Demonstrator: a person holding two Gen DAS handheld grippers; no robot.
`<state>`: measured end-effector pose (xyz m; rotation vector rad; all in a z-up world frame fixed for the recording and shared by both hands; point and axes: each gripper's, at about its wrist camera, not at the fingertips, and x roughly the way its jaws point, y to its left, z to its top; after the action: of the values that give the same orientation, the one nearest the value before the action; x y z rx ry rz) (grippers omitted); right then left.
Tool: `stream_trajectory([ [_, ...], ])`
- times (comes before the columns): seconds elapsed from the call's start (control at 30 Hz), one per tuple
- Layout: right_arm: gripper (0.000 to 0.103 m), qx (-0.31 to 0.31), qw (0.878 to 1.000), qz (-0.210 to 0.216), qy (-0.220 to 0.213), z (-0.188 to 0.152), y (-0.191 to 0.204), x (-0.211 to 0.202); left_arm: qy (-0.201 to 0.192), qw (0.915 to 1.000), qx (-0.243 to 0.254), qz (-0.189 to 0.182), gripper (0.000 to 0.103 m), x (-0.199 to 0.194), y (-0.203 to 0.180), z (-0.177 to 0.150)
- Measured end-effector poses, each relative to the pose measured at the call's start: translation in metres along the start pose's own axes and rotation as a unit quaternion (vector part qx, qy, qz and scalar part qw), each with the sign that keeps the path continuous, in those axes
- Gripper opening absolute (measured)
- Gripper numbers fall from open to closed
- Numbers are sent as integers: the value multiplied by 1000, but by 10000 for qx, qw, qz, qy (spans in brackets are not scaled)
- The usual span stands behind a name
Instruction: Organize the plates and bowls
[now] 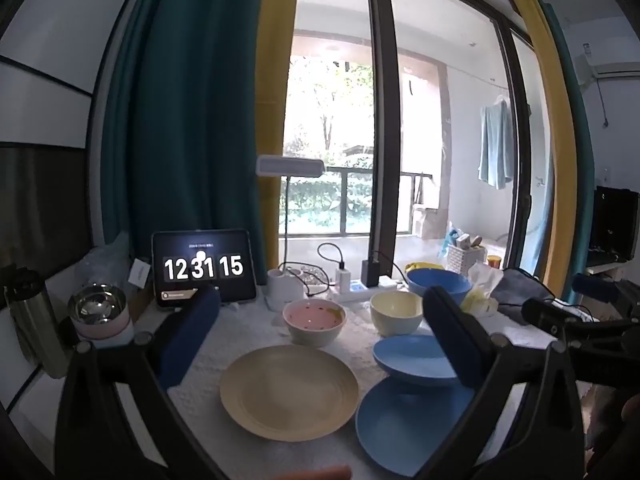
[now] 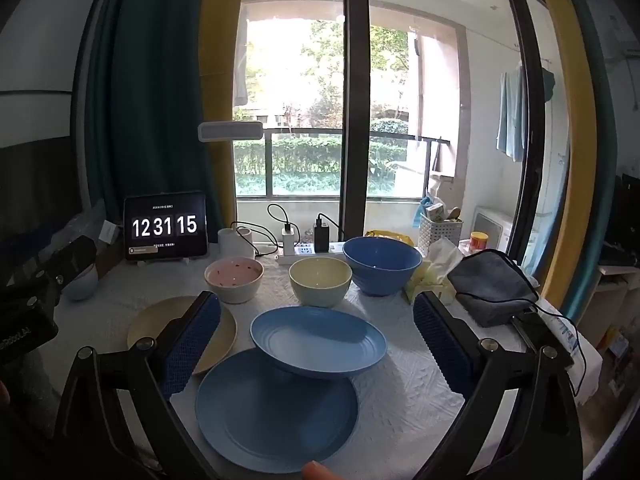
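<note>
Left wrist view
left gripper [image 1: 320, 330]: jaws spread wide, nothing between the pads, just hanging over the near part of the tabletop [image 1: 360, 324].
beige plate [image 1: 289, 392]: flat on the white cloth near the near edge, bare cloth all round it, so easy to get at.
big blue plate [image 1: 404, 428]: right beside the beige one, close to the near edge.
small blue plate [image 1: 412, 360]: sits tilted on the far rim of the big blue plate; the right finger hides part of it.
pink bowl [image 1: 314, 322]: behind the beige plate, with a gap of cloth between them.
cream bowl [image 1: 396, 312]: next to the pink one, apart from it.
blue bowl [image 1: 438, 286]: further back toward the far right.
far edge: pretty crowded, with a tablet clock [image 1: 204, 268], a lamp base and a power strip.

Right wrist view
right gripper [image 2: 316, 340]: also fully released and empty, the tilted small blue plate showing between the fingers but not touched.
big blue plate [image 2: 276, 420]: dead centre by the near edge.
beige plate [image 2: 160, 320]: off to the left, half behind the left finger.
bowls: pink [image 2: 234, 280], cream [image 2: 320, 282] and blue [image 2: 382, 266] in a row mid-table, small gaps between.
right edge: a grey pouch [image 2: 492, 288] and a cable sit there; open cloth lies between them and the plates.
</note>
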<state>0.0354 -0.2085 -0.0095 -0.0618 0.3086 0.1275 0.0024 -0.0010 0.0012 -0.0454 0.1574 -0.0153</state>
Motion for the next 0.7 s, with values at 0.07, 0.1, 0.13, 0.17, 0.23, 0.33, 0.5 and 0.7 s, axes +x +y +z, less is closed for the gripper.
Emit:
stream_trajectory([
  [0.07, 99, -4, 10000, -4, -1, 1, 2, -1, 4, 10000, -7, -6, 103, 0, 0, 0],
  [0.1, 99, -17, 10000, -9, 17, 1, 0, 2, 5, 10000, -8, -11, 103, 0, 1, 0],
  [0.13, 99, -6, 10000, 0, 37, 1, -1, 4, 1, 10000, -10, -14, 103, 0, 1, 0],
  [0.17, 99, -5, 10000, -3, 43, 1, -1, 4, -3, 10000, -8, -15, 103, 0, 0, 1],
  [0.23, 99, -3, 10000, -9, 54, 1, -2, 6, -6, 10000, -16, -8, 103, 1, 1, 1],
  [0.33, 99, -5, 10000, -7, 50, 2, -2, 6, -20, 10000, -15, 6, 103, 0, 2, 1],
  [0.5, 99, -2, 10000, -1, 61, 2, -1, 7, -16, 10000, -19, -4, 103, 0, 2, 2],
  [0.7, 99, 10, 10000, -9, 48, 2, 0, 7, -29, 10000, -14, -24, 103, -1, 3, 1],
])
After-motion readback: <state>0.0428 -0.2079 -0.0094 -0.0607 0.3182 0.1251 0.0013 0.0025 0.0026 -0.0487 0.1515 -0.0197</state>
